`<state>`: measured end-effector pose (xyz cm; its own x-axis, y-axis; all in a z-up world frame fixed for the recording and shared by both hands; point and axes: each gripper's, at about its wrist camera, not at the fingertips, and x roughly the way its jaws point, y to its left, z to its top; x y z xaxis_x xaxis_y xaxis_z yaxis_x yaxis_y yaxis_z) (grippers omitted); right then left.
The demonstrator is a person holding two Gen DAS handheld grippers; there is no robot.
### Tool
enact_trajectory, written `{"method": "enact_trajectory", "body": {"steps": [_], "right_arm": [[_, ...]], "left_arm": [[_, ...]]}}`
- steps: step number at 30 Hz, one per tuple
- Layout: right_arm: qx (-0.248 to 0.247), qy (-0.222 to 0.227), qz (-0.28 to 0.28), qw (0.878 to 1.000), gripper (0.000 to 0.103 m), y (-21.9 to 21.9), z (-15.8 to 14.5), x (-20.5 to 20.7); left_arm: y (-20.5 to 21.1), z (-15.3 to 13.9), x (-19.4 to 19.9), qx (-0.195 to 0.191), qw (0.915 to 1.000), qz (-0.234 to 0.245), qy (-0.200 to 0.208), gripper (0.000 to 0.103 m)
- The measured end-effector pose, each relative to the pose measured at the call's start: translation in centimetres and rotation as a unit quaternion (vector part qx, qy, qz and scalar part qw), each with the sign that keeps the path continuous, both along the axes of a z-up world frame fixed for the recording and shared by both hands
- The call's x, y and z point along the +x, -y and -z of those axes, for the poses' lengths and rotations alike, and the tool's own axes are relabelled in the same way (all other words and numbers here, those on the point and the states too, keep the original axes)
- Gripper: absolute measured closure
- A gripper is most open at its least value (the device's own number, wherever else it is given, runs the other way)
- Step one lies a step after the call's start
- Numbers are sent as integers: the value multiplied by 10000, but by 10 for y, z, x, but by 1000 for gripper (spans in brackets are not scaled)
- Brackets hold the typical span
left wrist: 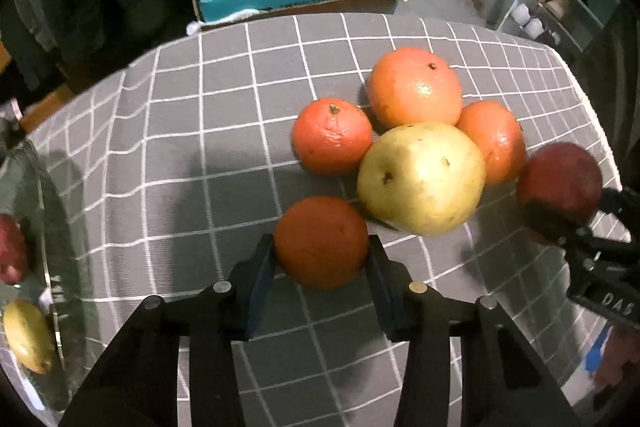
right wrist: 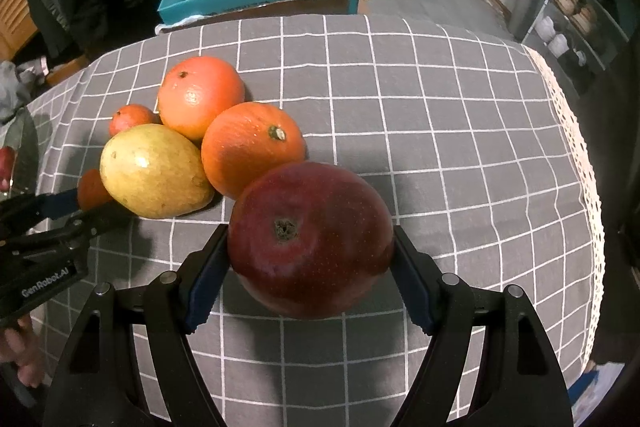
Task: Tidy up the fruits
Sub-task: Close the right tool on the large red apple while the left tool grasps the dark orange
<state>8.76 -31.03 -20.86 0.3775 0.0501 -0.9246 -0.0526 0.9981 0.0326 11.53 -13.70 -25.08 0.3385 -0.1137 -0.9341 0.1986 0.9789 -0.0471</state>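
Two matching hand-held grippers, built of matte black plastic. On the left gripper (left wrist: 322,259): angular linkage arms with triangular cut-outs, round pivot pins — three silver-grey, one brass-toned — and dark blue pads lining the inner faces of the fingers (left wrist: 262,277). On the right gripper (right wrist: 310,259): the same black arms and grey pivot pins, blue pads (right wrist: 204,285) with ribbed lower edges. White lettering along the side of the left gripper's body, seen from the right wrist — "GenRobot.AI".
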Motion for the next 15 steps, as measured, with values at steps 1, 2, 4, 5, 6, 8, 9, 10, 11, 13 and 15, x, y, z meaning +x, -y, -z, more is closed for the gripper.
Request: {"method": "enact_trajectory", "body": {"steps": [1,2,4,5,6,8,9,10,11,13,15], "right_arm": [[-6,17,-9,10000,27,-1,-1,0],[-4,29,-12,10000,27,-2,-1,1],[-5,67,-26,10000,27,-3,-4,1],[-12,80,-31,10000,27,-4,-4,0],[-25,99,-40,9999,27,-4,-5,0],[-51,146,-59,9999,27,-6,-9,-1],[-71,181,-73,9998,27,-7,-11,-2],[-92,209,-86,9997,27,-8,-13,-2],[-111,237,-100,9996,27,-9,-15,-3],[-138,298,-119,9994,27,-11,-20,-5],[-144,349,-134,9992,27,-12,-24,-6]], "left_arm": [[-2,0,-1,-29,10000,-27,-15,58],[-5,-1,-2,-84,9999,-72,-55,58],[-9,-2,-3,-101,9999,-122,-51,59],[-11,-5,-4,-84,9999,-146,-23,59],[-13,-5,-5,-84,9998,-156,-5,59],[-17,-11,-7,-118,9997,-207,47,59],[-19,-14,-8,-129,9996,-223,76,59],[-21,-16,-9,-127,9996,-234,101,59],[-22,-20,-11,-123,9995,-253,144,59],[-24,-27,-13,-130,9993,-271,203,59],[-25,-33,-16,-113,9992,-283,277,59]]}}
